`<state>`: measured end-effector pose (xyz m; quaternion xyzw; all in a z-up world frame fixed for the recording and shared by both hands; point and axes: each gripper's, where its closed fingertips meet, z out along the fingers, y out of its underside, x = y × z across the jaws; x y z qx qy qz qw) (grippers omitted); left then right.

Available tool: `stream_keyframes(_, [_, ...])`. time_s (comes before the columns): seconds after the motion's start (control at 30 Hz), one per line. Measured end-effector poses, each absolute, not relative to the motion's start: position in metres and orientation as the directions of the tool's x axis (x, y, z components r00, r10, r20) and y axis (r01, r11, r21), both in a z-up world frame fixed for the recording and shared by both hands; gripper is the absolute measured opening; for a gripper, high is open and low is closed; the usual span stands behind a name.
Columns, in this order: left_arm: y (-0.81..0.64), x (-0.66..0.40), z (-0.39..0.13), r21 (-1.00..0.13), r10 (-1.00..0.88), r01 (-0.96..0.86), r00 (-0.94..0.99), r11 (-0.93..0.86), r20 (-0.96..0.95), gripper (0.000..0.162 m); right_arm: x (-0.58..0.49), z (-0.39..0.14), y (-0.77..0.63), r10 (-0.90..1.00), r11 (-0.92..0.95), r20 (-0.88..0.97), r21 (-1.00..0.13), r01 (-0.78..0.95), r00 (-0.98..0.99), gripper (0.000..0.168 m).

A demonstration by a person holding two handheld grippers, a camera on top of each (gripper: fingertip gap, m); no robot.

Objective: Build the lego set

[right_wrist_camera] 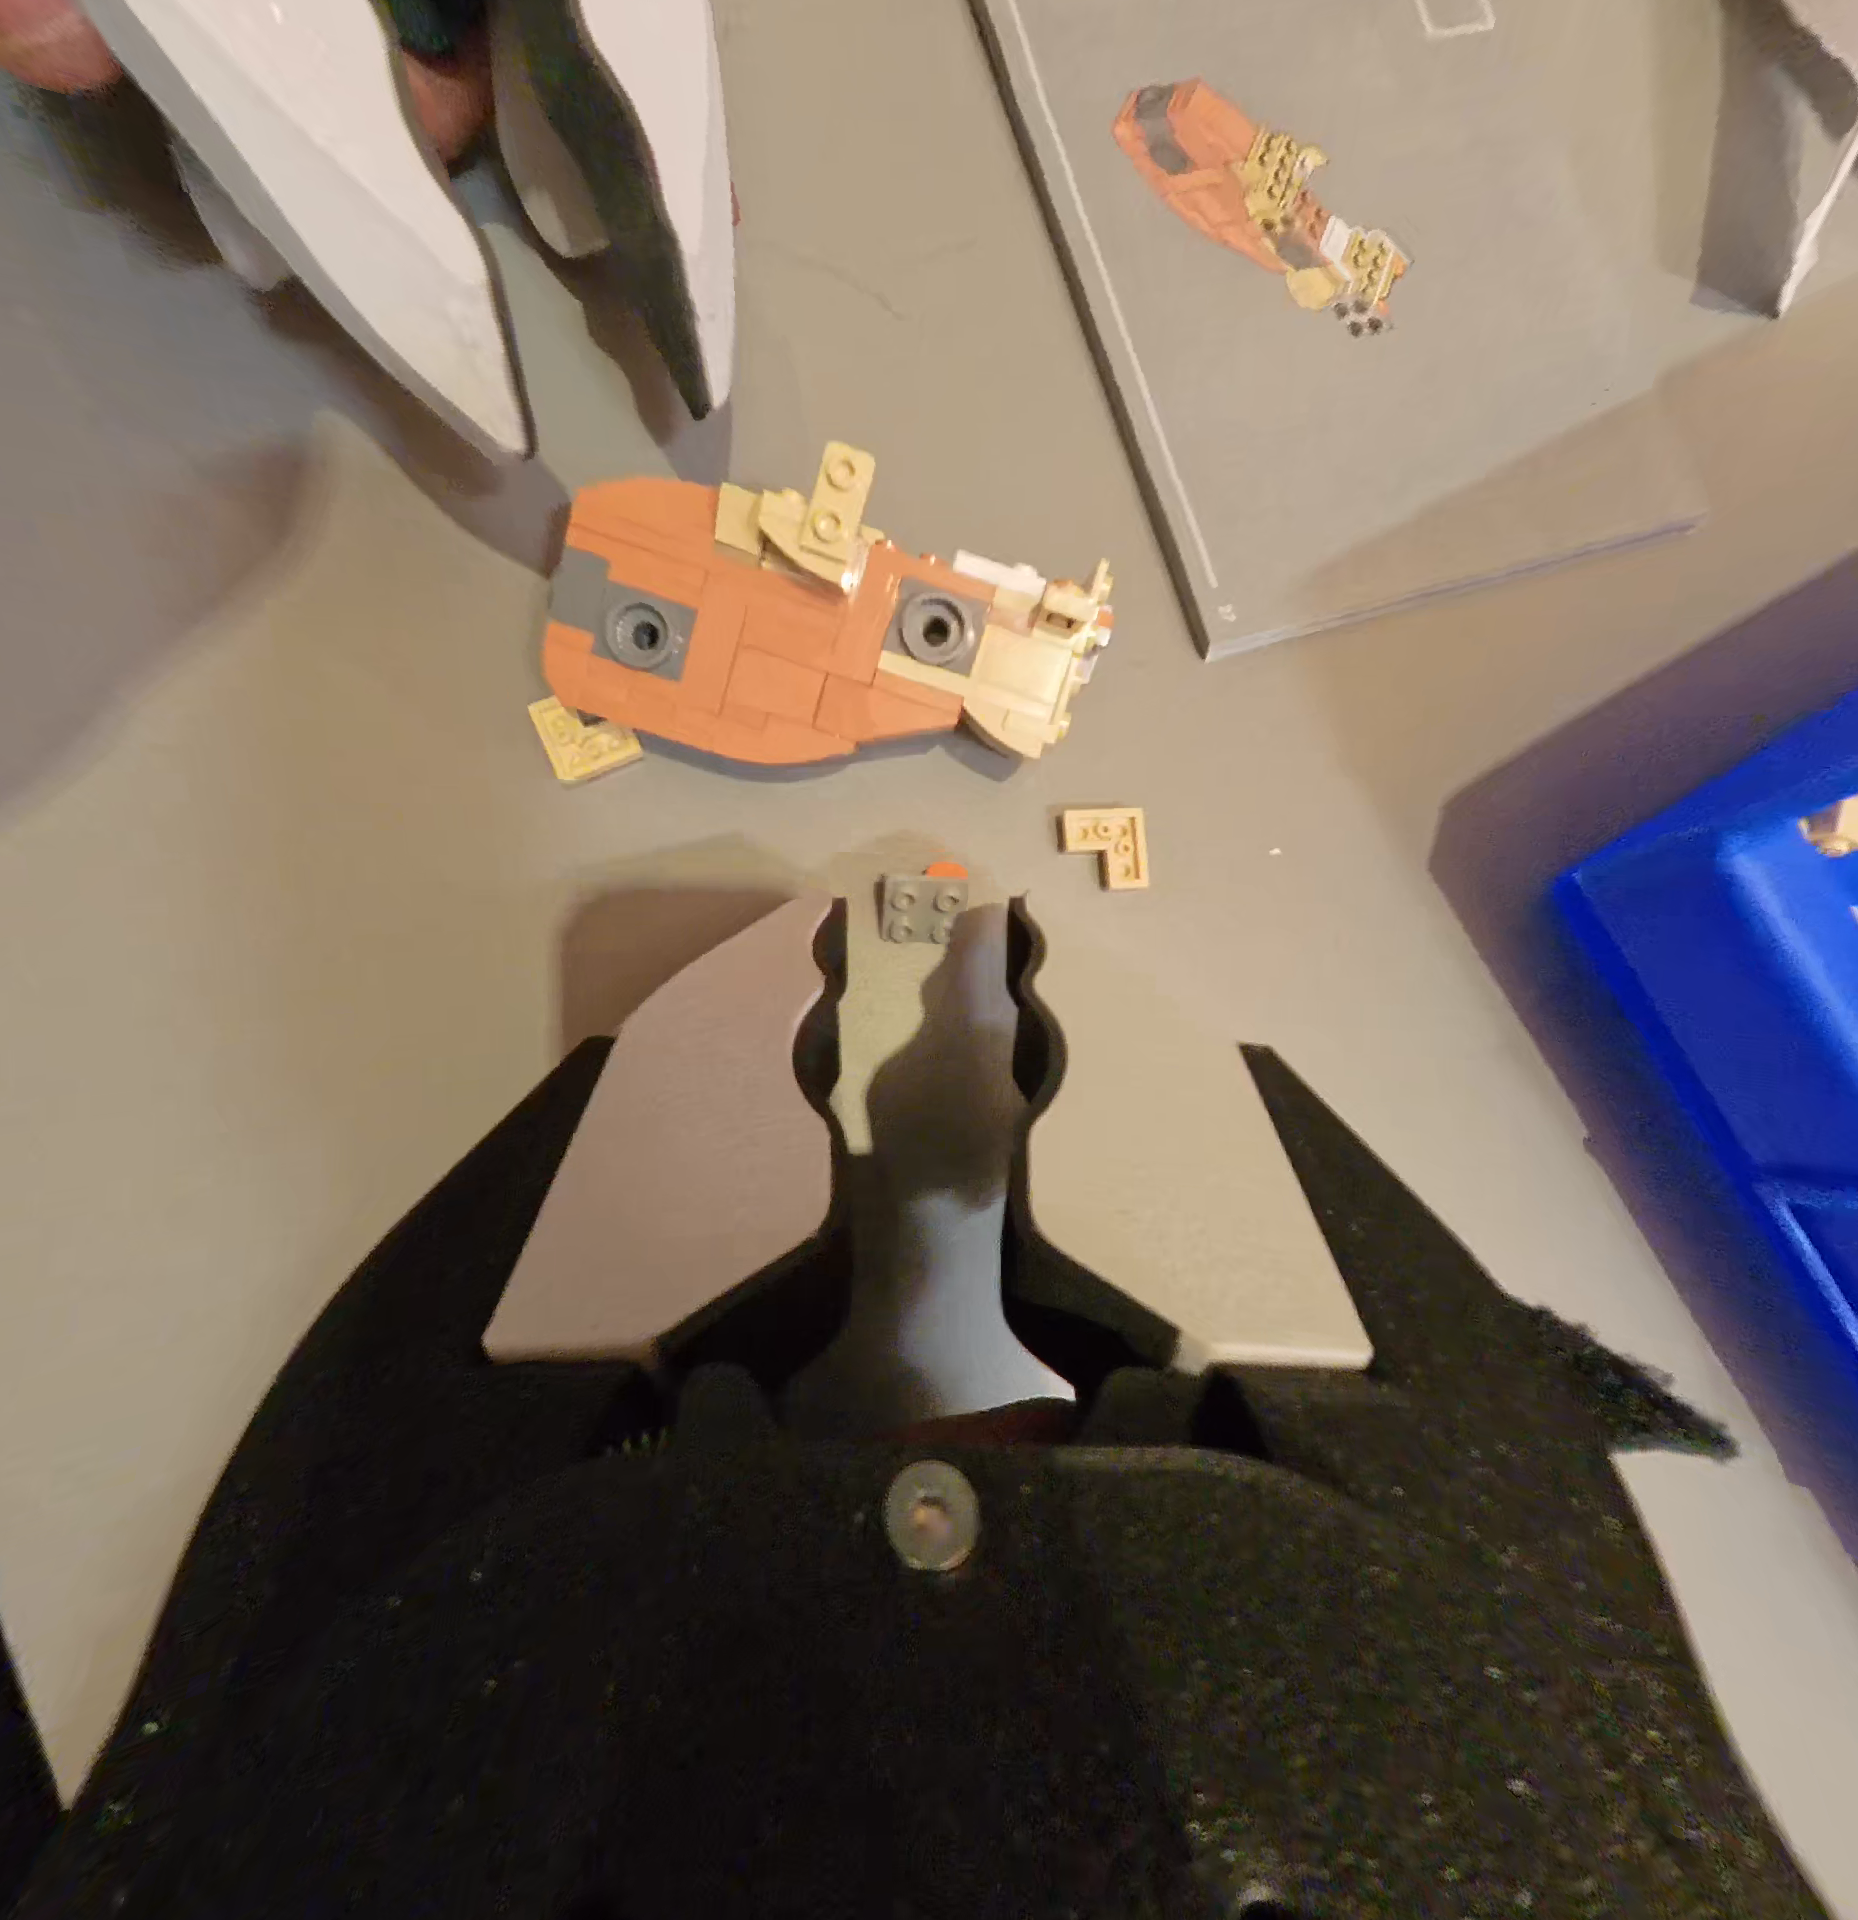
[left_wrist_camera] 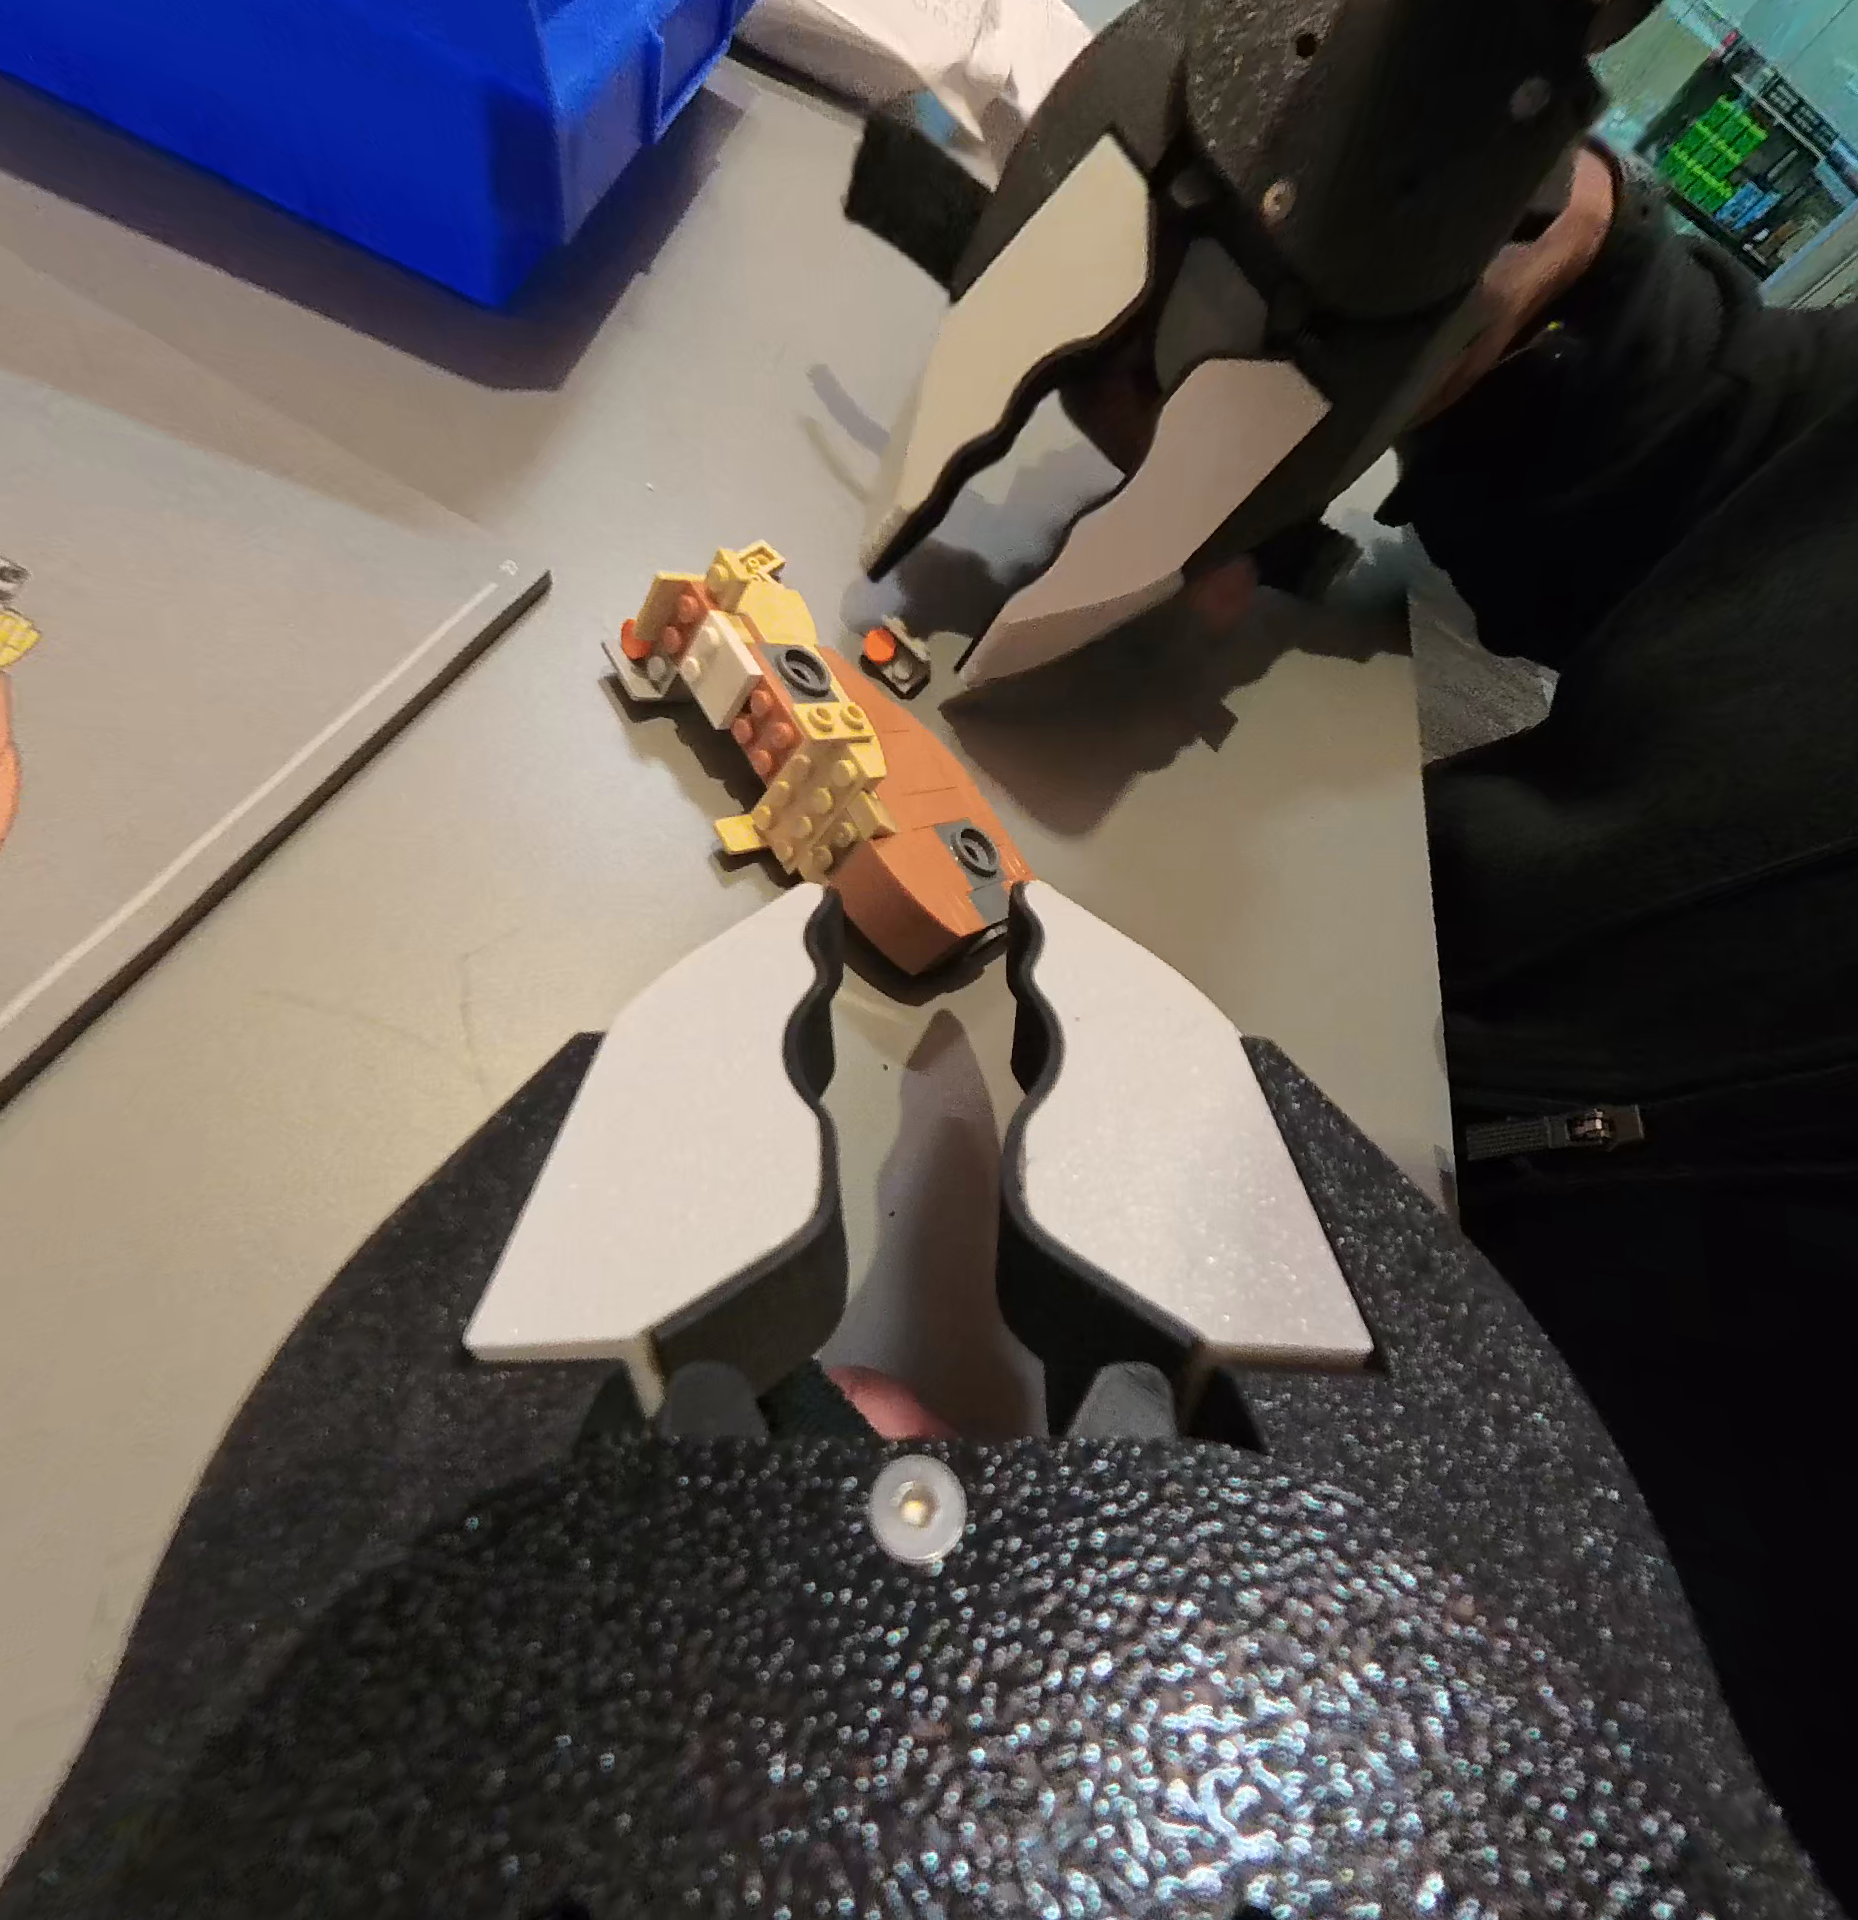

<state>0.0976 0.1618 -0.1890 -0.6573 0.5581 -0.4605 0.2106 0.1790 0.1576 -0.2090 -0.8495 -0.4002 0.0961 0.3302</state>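
Black pebbled tools (left_wrist_camera: 920,904), grey wavy fingers (left_wrist_camera: 696,1122).

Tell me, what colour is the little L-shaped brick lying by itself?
Tan. The L-shaped brick shows best in the right wrist view.

Half-built brown & tan brick hull w/ two dark grey round-hole plates (right_wrist_camera: 800,634) lies flat, frame centre. Small dark grey 2x2 plate w/ orange round stud (right_wrist_camera: 923,906) sits just below it. Tan L-shaped plate (right_wrist_camera: 1107,844) lower right of hull; another tan plate (right_wrist_camera: 580,740) touching hull's lower-left edge.
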Motion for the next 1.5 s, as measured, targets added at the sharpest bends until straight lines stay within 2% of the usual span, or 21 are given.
stream_keyframes(0.13, [0.162,0.095,-0.191,-0.789,-0.934,-0.549,-0.04,-0.276,0.355,0.029,0.155,-0.2,0.14,0.751,-0.459,0.044,-0.683,0.568,0.659,0.024])
stream_keyframes(0.47, [0.148,0.087,-0.206,-0.754,-0.967,-0.637,-0.054,-0.158,0.247,0.029,0.114,-0.217,0.125,0.69,-0.529,0.031,-0.659,0.534,0.723,0.023])
stream_keyframes(0.87, [0.139,0.066,-0.179,-0.83,-0.935,-0.463,-0.003,-0.312,0.353,0.026,0.108,-0.216,0.131,0.587,-0.557,0.195,-0.608,0.566,0.786,0.03])
stream_keyframes(1.0, [0.136,0.059,-0.172,-0.847,-0.931,-0.421,-0.015,-0.326,0.365,0.026,0.11,-0.218,0.127,0.564,-0.595,0.156,-0.605,0.53,0.811,0.029])
stream_keyframes(1.1, [0.132,0.055,-0.17,-0.847,-0.925,-0.415,-0.033,-0.332,0.379,0.025,0.107,-0.219,0.124,0.57,-0.613,0.104,-0.607,0.506,0.815,0.016])
stream_keyframes(1.2, [0.131,0.054,-0.169,-0.85,-0.924,-0.408,-0.038,-0.332,0.379,0.025,0.107,-0.219,0.123,0.564,-0.618,0.08,-0.619,0.484,0.822,0.016])
stream_keyframes(1.33, [0.13,0.054,-0.17,-0.853,-0.93,-0.413,-0.035,-0.32,0.366,0.026,0.105,-0.218,0.122,0.598,-0.552,0.134,-0.646,0.527,0.791,0.016])
stream_keyframes(1.5, [0.128,0.057,-0.166,-0.839,-0.9,-0.389,-0.05,-0.381,0.432,0.025,0.09,-0.184,0.131,0.608,-0.232,0.395,-0.741,0.63,0.688,0.016])
